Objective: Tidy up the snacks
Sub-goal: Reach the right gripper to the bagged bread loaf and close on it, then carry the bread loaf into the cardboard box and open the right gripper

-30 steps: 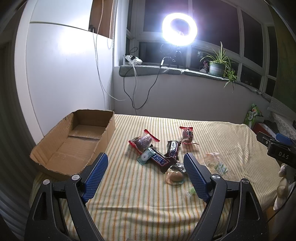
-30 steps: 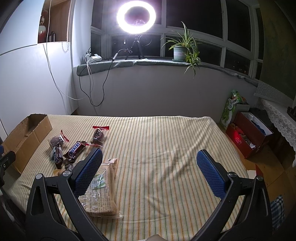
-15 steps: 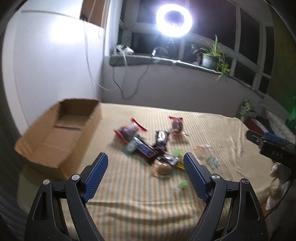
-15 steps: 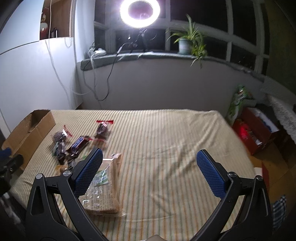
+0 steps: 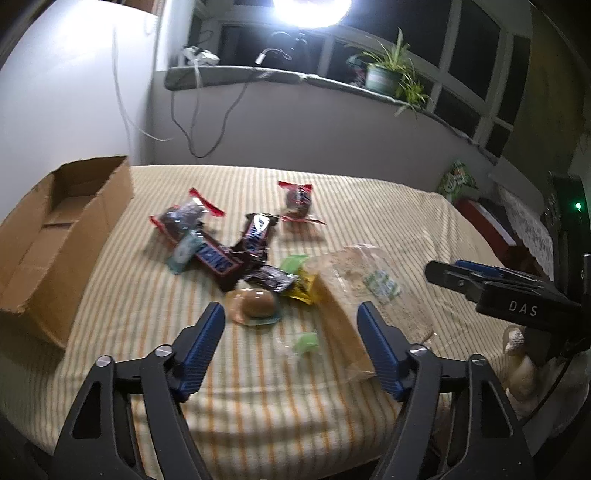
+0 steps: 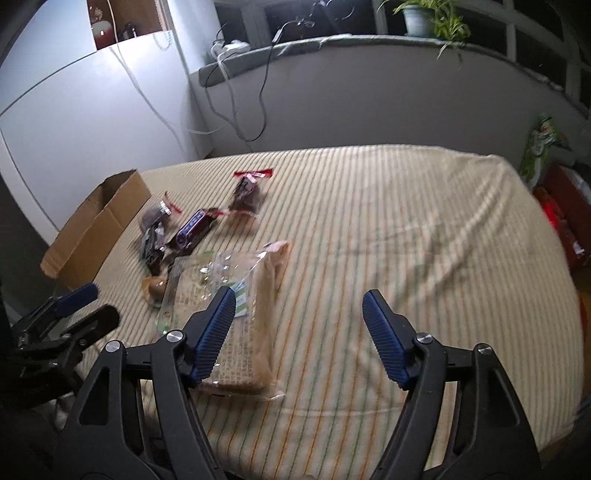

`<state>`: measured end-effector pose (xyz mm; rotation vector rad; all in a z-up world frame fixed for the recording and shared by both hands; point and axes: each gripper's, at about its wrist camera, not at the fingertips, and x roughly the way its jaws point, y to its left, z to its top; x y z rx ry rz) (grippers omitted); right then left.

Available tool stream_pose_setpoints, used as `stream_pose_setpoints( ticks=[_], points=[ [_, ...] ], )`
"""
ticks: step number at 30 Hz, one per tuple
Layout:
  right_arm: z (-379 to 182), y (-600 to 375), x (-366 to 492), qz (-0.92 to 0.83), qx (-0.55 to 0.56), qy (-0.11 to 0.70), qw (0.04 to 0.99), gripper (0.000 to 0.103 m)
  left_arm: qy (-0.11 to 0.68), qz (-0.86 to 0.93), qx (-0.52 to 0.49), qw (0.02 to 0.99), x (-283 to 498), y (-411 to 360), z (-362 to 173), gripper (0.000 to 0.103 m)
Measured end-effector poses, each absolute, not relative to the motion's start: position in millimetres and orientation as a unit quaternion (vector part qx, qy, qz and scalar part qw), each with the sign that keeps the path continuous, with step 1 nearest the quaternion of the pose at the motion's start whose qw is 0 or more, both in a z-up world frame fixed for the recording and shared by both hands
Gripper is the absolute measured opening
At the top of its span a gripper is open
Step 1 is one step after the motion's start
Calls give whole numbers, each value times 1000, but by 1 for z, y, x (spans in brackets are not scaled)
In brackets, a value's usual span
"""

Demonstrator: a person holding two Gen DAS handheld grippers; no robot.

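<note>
I am hovering my left gripper (image 5: 290, 328), fingers spread, over the bun (image 5: 255, 303) beside the box (image 5: 55, 236); I should centre before pinching (soft wrapper). Right gripper (image 6: 299, 319) is hanging released.

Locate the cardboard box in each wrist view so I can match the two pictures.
Left wrist view: the cardboard box lies at the left edge, open side up, left of the snack pile.
Right wrist view: the box sits at middle left, beyond the snacks.
Shared landmark: the potted plant on the windowsill.
</note>
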<state>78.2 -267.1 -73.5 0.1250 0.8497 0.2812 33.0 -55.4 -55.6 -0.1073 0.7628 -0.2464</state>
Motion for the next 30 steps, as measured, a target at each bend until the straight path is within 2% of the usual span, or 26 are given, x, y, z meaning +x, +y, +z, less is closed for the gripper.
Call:
stream_pose_setpoints(
  ticks=[2, 4, 12, 17, 19, 23, 27, 30],
  points=[
    [-78, -267, 82, 146, 66, 421, 893, 72, 375, -130, -49, 916, 36, -62, -57, 70],
    [-83, -267, 86, 158, 77, 433, 884, 65, 383, -142, -52, 911, 40, -65, -60, 66],
    [-98, -267, 98, 205, 110, 462, 856, 64, 412, -192, -83, 887, 49, -82, -70, 58],
    [-106, -264, 103, 231, 133, 478, 837, 64, 423, -213, -94, 876, 52, -88, -76, 49],
    [-110, -261, 104, 236, 132, 484, 832, 59, 425, -217, -97, 873, 53, -89, -78, 48],
    [-113, -257, 106, 248, 141, 488, 825, 56, 429, -223, -105, 869, 55, -89, -80, 44],
    [-111, -253, 107, 259, 144, 490, 820, 46, 430, -227, -108, 867, 57, -88, -83, 44],
    [-109, -250, 106, 261, 135, 490, 821, 43, 429, -229, -108, 867, 58, -87, -83, 42]
  ],
)
